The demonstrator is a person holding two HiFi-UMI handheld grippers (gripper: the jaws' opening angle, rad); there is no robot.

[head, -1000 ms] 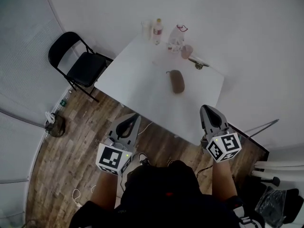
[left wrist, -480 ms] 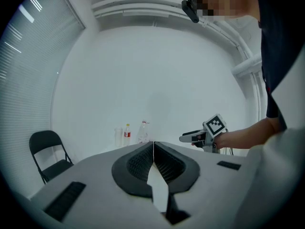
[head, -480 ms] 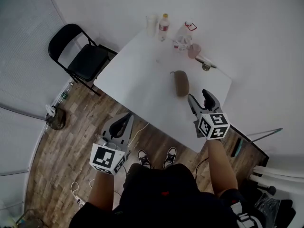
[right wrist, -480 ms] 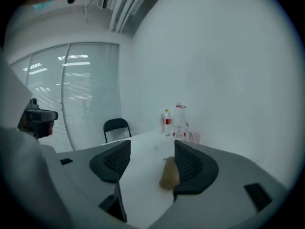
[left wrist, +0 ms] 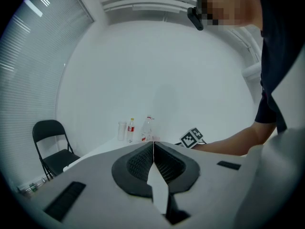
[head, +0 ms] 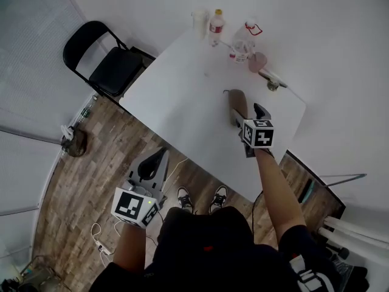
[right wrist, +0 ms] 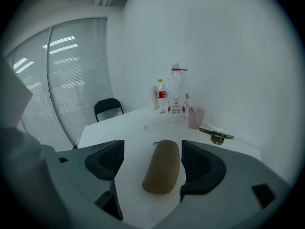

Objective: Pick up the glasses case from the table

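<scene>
The brown glasses case (right wrist: 162, 167) lies flat on the white table (head: 176, 102), its long side pointing away from me. My right gripper (right wrist: 152, 159) has its jaws opening, one on each side of the case's near end, with gaps between pads and case. From the head view the right gripper (head: 248, 113) hides the near part of the case (head: 236, 100). My left gripper (head: 155, 158) hangs off the table's near side over the wood floor; in its own view the left gripper (left wrist: 153, 144) is shut with nothing in it.
At the table's far edge stand a clear cup (head: 199, 23), a small bottle (head: 217, 23), a large water bottle (head: 243, 41) and a pink cup (head: 259, 61), with a metal piece (head: 273, 81) beside them. A black folding chair (head: 106, 66) stands left of the table.
My right gripper has moved forward and down over the table to the case, and its jaws went from shut to wide apart. The left gripper sank a little toward me.
</scene>
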